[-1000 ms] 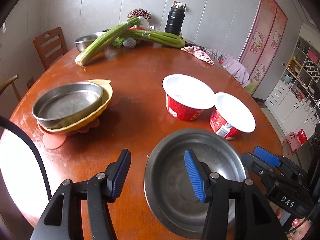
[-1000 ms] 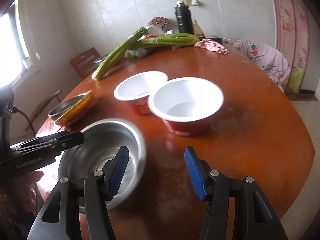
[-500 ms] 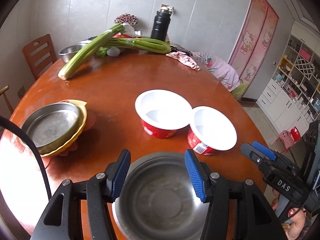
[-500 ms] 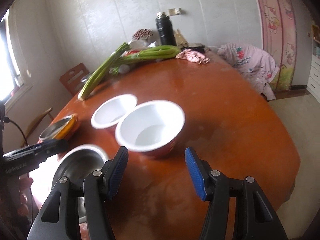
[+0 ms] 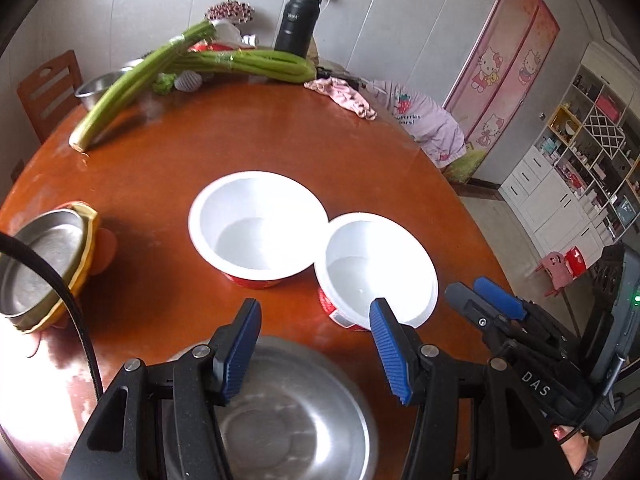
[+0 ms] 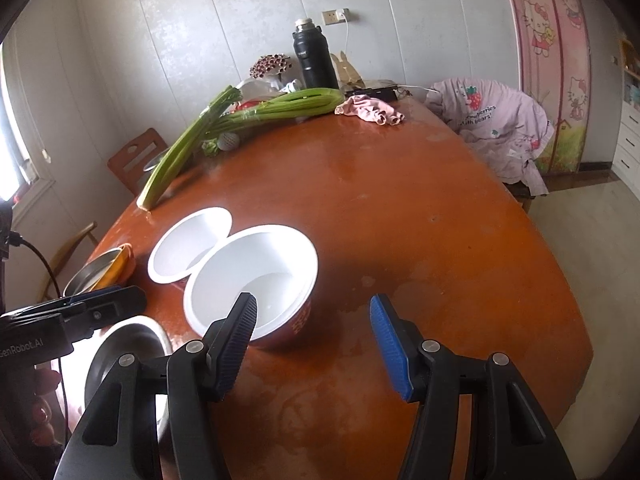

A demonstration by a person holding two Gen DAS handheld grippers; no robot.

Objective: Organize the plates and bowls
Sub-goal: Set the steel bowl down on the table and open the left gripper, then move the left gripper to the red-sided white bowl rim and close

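Observation:
Two white-lined red paper bowls stand side by side mid-table, the left bowl (image 5: 256,224) (image 6: 188,248) touching the right bowl (image 5: 376,272) (image 6: 256,280). A steel bowl (image 5: 288,412) (image 6: 124,352) sits at the near edge. My left gripper (image 5: 316,344) hangs open over its far rim, holding nothing. My right gripper (image 6: 314,340) is open too. Its left fingertip (image 6: 240,332) shows in front of the right paper bowl, whose right wall lies between the fingers in the picture. A steel plate (image 5: 36,264) rests in a yellow dish (image 5: 86,248) at the left.
Long green celery stalks (image 5: 132,84), a black flask (image 5: 296,20), a pink cloth (image 5: 344,96) and another steel bowl (image 5: 98,86) crowd the far edge. A wooden chair (image 5: 44,92) stands left. Bare orange tabletop (image 6: 420,220) lies right of the paper bowls.
Both grippers have moved forward toward the paper bowls. The steel bowl has dropped lower in both views and now lies under and behind the left gripper. Neither gripper's opening has visibly changed.

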